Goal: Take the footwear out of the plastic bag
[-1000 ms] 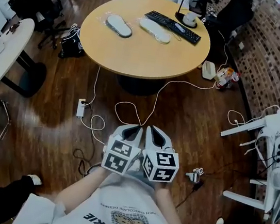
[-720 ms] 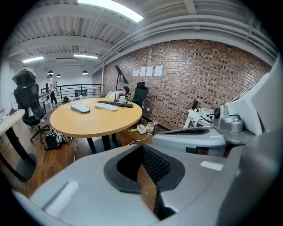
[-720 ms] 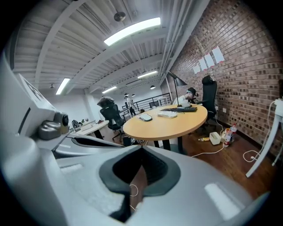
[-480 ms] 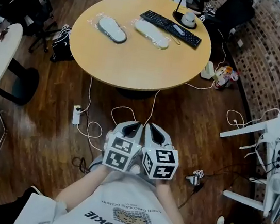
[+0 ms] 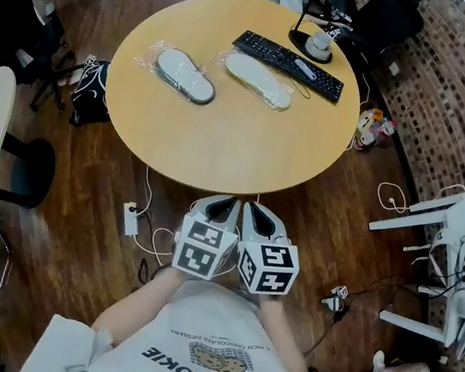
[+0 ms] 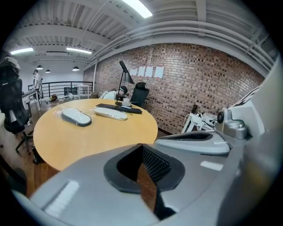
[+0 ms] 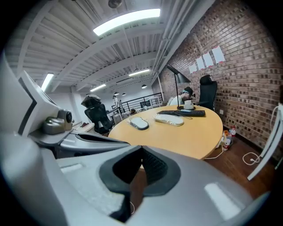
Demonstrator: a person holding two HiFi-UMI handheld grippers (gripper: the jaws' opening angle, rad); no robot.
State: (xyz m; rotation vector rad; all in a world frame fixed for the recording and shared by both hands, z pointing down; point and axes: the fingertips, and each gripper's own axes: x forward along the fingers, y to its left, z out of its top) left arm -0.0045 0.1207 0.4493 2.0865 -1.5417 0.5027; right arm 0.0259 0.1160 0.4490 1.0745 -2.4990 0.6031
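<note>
Approach only: left gripper [image 5: 223, 205] and right gripper [image 5: 256, 212], fingers [image 6: 155, 164] pressed together and empty, must next spread over the bagged slipper [image 5: 185, 75] at eleven o'clock.

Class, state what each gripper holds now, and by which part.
Nothing is held. Left gripper and right gripper both have jaws together, empty; the plastic-bagged white slippers lie on the round wooden table.

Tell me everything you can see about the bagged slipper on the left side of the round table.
The left slipper is a flat, elongated white shape with a darker grey edge, sealed inside a clear, crinkled plastic bag. It lies flat and at an angle on the round wooden table, toward its far left part, apart from the second bagged slipper to its right. Only the table touches it.
</note>
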